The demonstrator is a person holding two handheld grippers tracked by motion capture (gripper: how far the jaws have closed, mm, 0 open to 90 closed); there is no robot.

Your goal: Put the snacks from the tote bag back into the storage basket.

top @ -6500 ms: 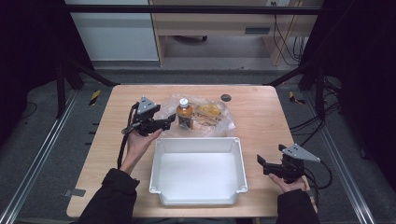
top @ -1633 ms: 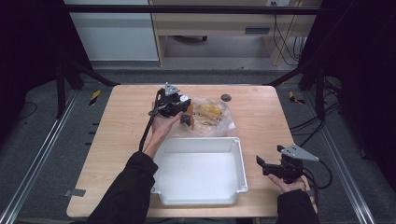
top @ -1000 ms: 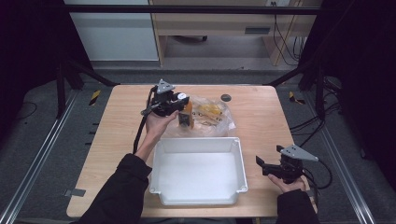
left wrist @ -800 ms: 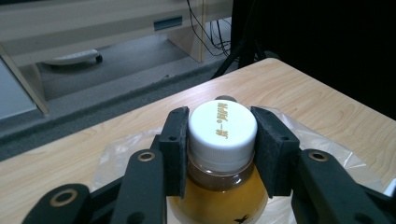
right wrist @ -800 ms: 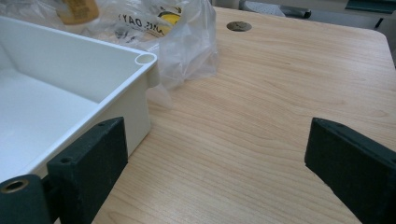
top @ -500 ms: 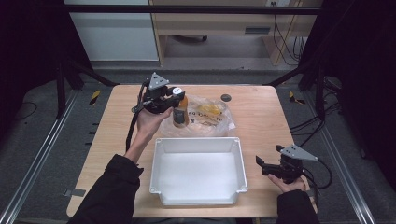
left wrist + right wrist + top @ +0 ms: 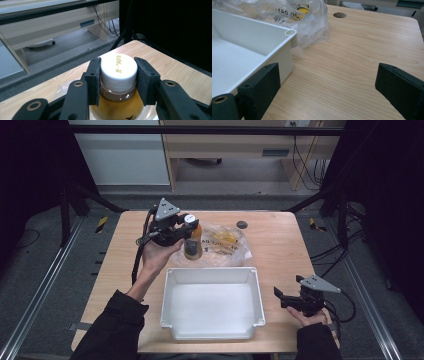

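A small bottle [image 7: 193,244] of amber liquid with a white cap stands out at the back middle of the wooden table, just in front of a clear plastic bag [image 7: 227,245]. My left gripper [image 7: 188,221] is shut on the bottle's cap, and the bottle leans a little. In the left gripper view the two black pads [image 7: 93,80] press on either side of the cap of the bottle [image 7: 119,65]. My right gripper [image 7: 280,296] rests open near the front right, beside the white tray [image 7: 212,272]. Nothing lies between the right gripper's [image 7: 328,85] fingers.
The white tray's [image 7: 290,33] inside is bare. The plastic bag [image 7: 312,22] with yellow-printed contents lies behind its far rim. A dark round grommet [image 7: 242,224] sits in the tabletop near the back edge. Bare wood extends right of the tray.
My left gripper moved from the left of the bottle onto its cap, shut on it, and has drifted slightly left with the bottle. The right gripper has stayed put.
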